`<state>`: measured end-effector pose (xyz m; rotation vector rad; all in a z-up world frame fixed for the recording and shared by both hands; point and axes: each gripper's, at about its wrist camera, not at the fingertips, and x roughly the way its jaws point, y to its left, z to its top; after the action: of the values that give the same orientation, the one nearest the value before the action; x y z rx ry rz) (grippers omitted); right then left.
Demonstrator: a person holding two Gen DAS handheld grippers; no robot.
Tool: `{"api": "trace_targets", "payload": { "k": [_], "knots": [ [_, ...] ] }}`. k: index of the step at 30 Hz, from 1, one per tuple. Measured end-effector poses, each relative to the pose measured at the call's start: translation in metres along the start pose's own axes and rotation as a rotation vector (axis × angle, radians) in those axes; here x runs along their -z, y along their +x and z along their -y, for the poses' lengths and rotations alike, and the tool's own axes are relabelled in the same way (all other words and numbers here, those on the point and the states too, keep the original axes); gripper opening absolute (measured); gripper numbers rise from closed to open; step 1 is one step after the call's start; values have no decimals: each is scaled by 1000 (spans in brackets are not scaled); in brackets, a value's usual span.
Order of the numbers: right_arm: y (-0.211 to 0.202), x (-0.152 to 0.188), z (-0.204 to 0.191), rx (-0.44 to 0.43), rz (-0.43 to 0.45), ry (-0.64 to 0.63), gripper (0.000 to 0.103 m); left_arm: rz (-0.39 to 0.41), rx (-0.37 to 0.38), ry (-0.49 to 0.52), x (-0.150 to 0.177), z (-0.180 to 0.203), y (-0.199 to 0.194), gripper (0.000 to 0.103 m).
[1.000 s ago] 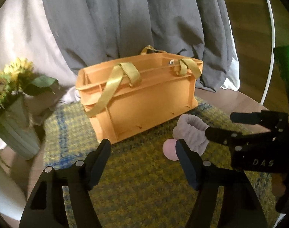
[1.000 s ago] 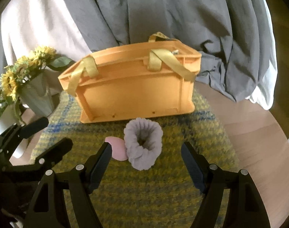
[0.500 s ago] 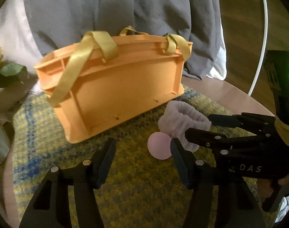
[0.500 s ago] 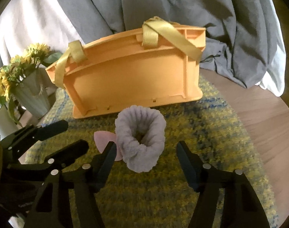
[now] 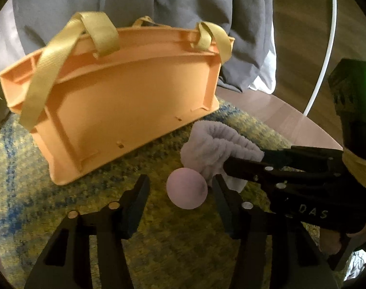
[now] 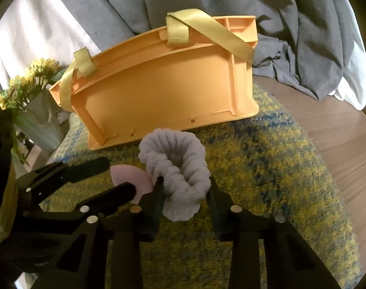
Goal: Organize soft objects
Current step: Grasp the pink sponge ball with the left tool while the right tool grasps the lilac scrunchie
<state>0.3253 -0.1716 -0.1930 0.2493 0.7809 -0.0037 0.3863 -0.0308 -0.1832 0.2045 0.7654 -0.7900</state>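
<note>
A pink ball [image 5: 186, 189] lies on the yellow-blue mat [image 5: 69, 207] between the fingers of my left gripper [image 5: 180, 185]. Those jaws are closing, with a gap still showing on the ball's left side. Just right of the ball sits a lilac fluffy band [image 6: 175, 166], squashed between the pads of my right gripper [image 6: 185, 187], whose jaws are closing on it. In the left wrist view the right gripper [image 5: 243, 161] reaches in from the right onto the band [image 5: 214, 147]. Behind both stands an orange crate [image 6: 163, 91] with yellow straps.
A vase of yellow flowers [image 6: 38, 120] stands at the mat's left edge. Grey and white cloth [image 6: 207, 0] hangs behind the crate. Bare round wooden tabletop [image 6: 339, 132] shows to the right of the mat. A white hoop [image 5: 325, 48] rises at the far right.
Both grippers have sunk toward the mat and narrowed. The left one has come around the pink ball. The right one has closed onto the lilac band and squashed it.
</note>
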Motion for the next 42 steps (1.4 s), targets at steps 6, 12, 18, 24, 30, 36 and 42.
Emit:
{"api": "trace_targets", "payload": {
  "k": [6, 12, 18, 24, 30, 36, 42],
  "knots": [
    [-1, 1, 0, -16, 1, 17, 28, -19, 3, 5, -1, 5, 8, 35],
    [-6, 0, 0, -24, -1, 18, 25, -4, -45, -27, 2, 7, -2, 34],
    [-17, 1, 0, -20, 3, 14, 24, 13, -89, -87, 3, 9, -22, 34],
    [-35, -4, -2, -4, 17, 1, 24, 42, -134, -118, 1, 16, -46, 34],
    [-60, -11, -8, 7, 58, -37, 24, 85, -191, -160, -3, 23, -76, 34],
    [-80, -20, -14, 1, 82, -67, 24, 119, -218, -196, -12, 27, -102, 34],
    [-104, -31, -18, -12, 116, -100, 24, 184, -248, -184, -24, 39, -128, 34]
  ]
}}
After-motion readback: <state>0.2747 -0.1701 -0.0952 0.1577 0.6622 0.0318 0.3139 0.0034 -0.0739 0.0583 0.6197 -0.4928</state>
